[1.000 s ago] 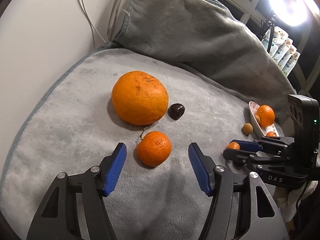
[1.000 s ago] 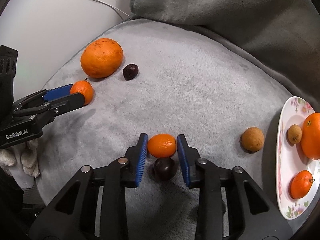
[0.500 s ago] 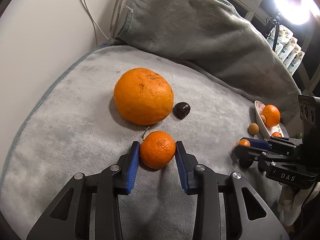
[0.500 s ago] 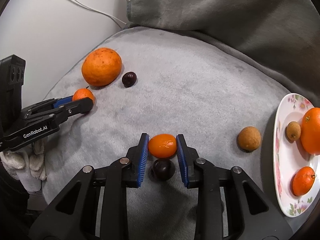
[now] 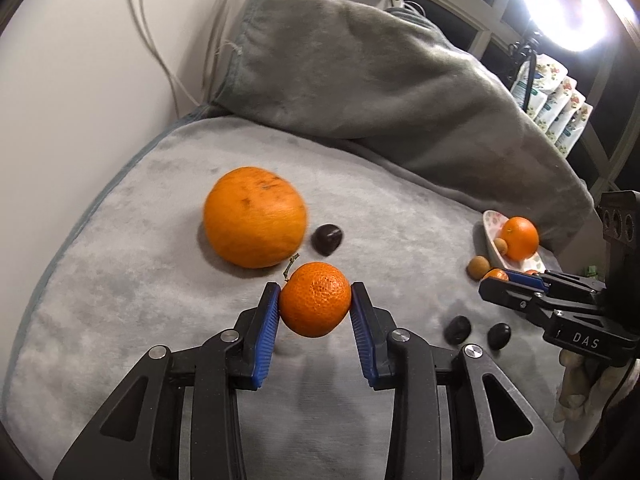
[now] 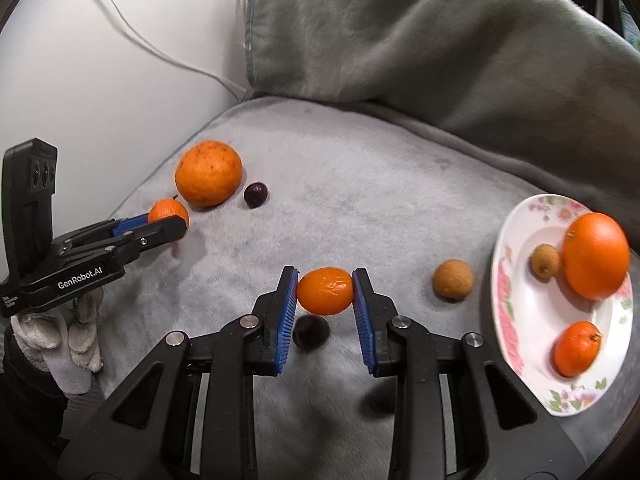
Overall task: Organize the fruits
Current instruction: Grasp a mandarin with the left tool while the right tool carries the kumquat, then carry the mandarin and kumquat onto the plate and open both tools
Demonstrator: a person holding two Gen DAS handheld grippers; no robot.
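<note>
My left gripper (image 5: 315, 305) is shut on a small mandarin (image 5: 315, 305) with a short stem, lifted just off the grey blanket (image 5: 120, 300). Behind it lie a large orange (image 5: 255, 217) and a dark plum (image 5: 328, 239). My right gripper (image 6: 325, 291) is shut on a smooth orange kumquat (image 6: 325, 291), raised above a dark plum (image 6: 310, 331) on the blanket. To its right a floral plate (image 6: 516, 320) holds an orange (image 6: 596, 256), a small mandarin (image 6: 576, 349) and a brown longan (image 6: 545, 261). Another longan (image 6: 453, 280) lies beside the plate.
A folded grey blanket (image 6: 440, 40) rises behind the fruit, with white cables (image 6: 152, 52) against the wall at the left. Two dark plums (image 5: 458, 330) lie near the right gripper in the left wrist view. A bright ring lamp (image 5: 568, 0) shines at the upper right.
The left gripper shut on the small mandarin and lifted it slightly. The right gripper rose with the kumquat and shifted towards the plate.
</note>
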